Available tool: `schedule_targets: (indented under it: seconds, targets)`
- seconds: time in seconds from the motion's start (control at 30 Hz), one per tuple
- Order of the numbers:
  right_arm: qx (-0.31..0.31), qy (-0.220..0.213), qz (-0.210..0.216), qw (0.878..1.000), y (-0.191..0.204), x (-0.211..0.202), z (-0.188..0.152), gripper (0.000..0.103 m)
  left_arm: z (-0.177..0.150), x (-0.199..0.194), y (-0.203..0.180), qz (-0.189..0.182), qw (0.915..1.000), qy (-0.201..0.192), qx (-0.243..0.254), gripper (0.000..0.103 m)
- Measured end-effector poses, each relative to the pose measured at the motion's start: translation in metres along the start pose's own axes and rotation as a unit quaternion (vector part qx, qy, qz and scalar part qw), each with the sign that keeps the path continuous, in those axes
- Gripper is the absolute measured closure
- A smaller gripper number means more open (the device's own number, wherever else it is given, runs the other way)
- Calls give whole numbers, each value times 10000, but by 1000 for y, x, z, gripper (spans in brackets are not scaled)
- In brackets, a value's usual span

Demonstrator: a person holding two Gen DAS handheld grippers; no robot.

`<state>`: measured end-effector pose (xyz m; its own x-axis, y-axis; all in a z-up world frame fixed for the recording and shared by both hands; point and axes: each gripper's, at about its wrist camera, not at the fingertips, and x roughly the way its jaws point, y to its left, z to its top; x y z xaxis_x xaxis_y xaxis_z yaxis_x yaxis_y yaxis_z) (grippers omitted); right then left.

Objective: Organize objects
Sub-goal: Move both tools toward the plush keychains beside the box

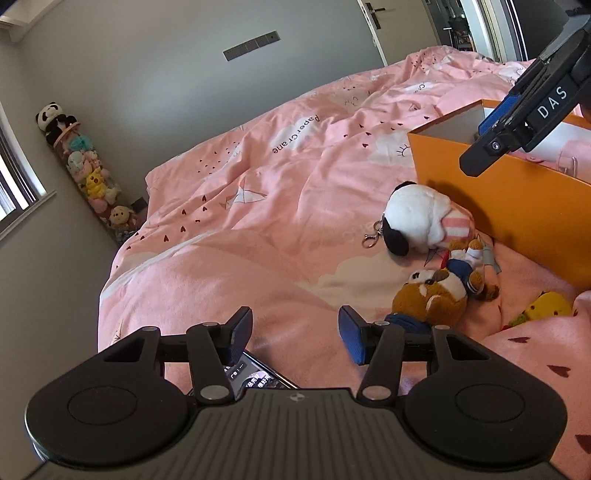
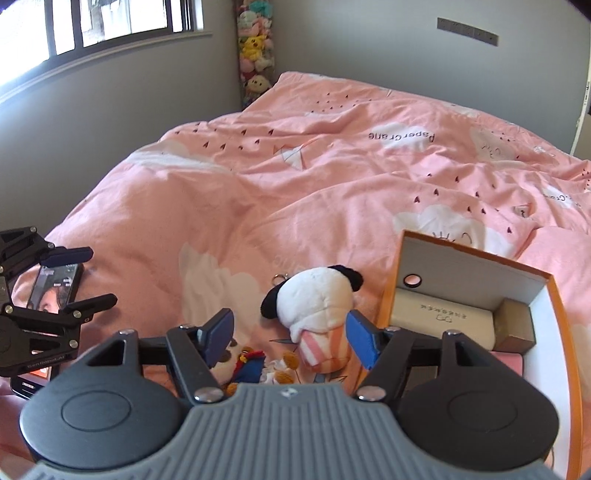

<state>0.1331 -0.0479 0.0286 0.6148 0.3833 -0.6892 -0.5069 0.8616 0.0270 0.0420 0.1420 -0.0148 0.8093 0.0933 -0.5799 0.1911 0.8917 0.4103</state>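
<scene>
A white plush dog (image 2: 317,302) with black ears, a pink striped body and a key ring lies on the pink duvet beside an orange box (image 2: 480,255). My right gripper (image 2: 290,336) is open just above the dog; its striped end shows between the blue pads, which stand apart from it. A brown plush in a blue outfit (image 2: 251,363) lies under that gripper. From the left wrist the dog (image 1: 417,218), the brown plush (image 1: 436,291) and a yellow plush (image 1: 546,306) lie by the box (image 1: 498,214). My left gripper (image 1: 295,330) is open over a lit phone (image 1: 255,376).
The box holds a white carton (image 2: 443,317), a small brown carton (image 2: 517,326) and something pink. The rumpled duvet (image 2: 295,184) covers the whole bed. A tall clear tube of plush toys (image 1: 88,173) stands in the room's corner, next to a window (image 2: 110,22).
</scene>
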Motion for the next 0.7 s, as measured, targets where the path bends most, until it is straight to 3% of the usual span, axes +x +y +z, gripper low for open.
schedule_targets:
  seconds: [0.17, 0.33, 0.47, 0.57, 0.7]
  targets:
    - [-342, 237, -104, 9991, 1, 18, 7, 34, 12, 3, 12, 59, 9997, -218, 129, 41]
    - [-843, 531, -210, 9948, -1, 38, 14, 36, 35, 9, 4, -371, 9975, -345, 485, 37]
    - [-1166, 854, -118, 9894, -4, 55, 18, 46, 44, 20, -12, -793, 9921, -308, 921, 37]
    - [-1311, 1086, -4, 9854, -6, 67, 21, 48, 48, 29, -27, -1256, 9837, -265, 1256, 37]
    - [-1590, 1224, 17, 9797, -4, 76, 25, 49, 44, 44, -55, -1801, 9625, 10, 2031, 37]
